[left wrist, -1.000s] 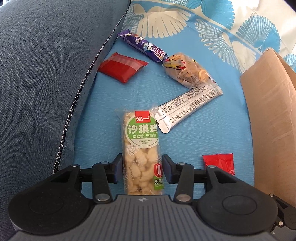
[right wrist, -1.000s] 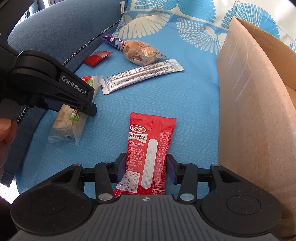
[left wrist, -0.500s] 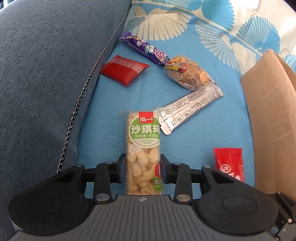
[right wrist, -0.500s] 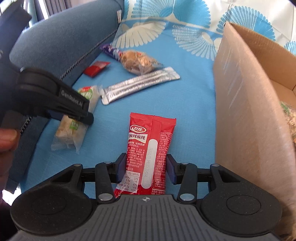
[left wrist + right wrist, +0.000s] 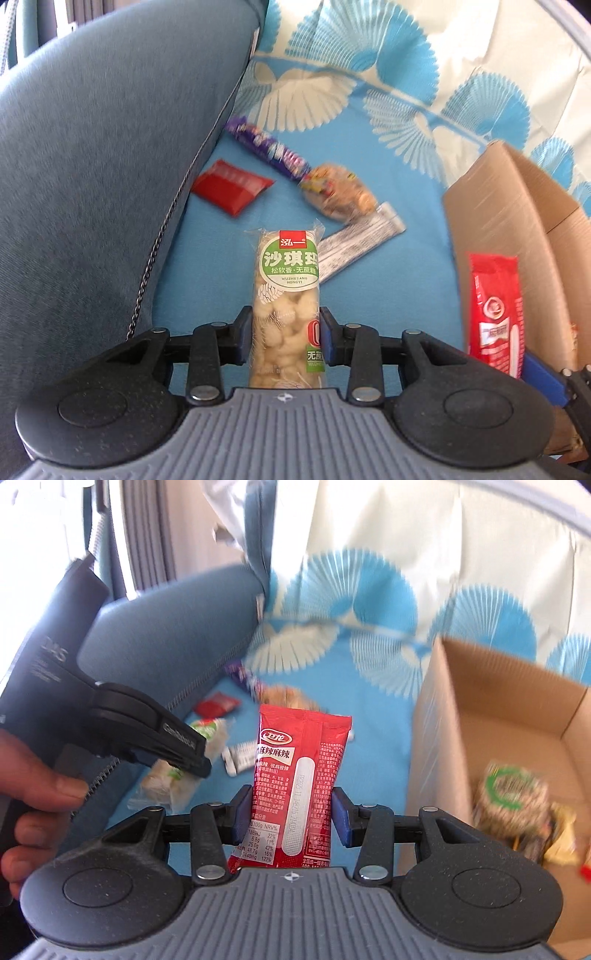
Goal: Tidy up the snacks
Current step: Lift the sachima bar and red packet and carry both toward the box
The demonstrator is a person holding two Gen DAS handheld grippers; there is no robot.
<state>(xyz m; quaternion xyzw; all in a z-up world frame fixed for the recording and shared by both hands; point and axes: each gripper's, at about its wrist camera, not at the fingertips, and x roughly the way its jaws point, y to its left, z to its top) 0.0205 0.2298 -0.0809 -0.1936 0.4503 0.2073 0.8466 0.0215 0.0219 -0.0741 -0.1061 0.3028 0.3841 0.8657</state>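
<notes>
My left gripper point(image 5: 284, 338) is shut on a clear pack of pale puffed snack with a green label point(image 5: 286, 295), lifted above the blue cloth. My right gripper point(image 5: 290, 814) is shut on a red spicy snack packet point(image 5: 299, 782), raised beside the open cardboard box point(image 5: 439, 746). That red packet also shows at the right of the left wrist view point(image 5: 496, 314). The left gripper with its pack shows in the right wrist view point(image 5: 199, 764). On the cloth lie a purple bar point(image 5: 267, 147), a small red packet point(image 5: 231, 184), a clear cracker bag point(image 5: 340, 192) and a silver stick point(image 5: 360, 240).
A grey-blue sofa cushion point(image 5: 92, 166) rises along the left. The cardboard box point(image 5: 509, 206) stands at the right and holds several snack packs point(image 5: 513, 797). A blue-and-white patterned cloth point(image 5: 369, 92) covers the seat and back.
Both grippers have closed on their packs and lifted them off the cloth. The right gripper has risen high enough to see into the box.
</notes>
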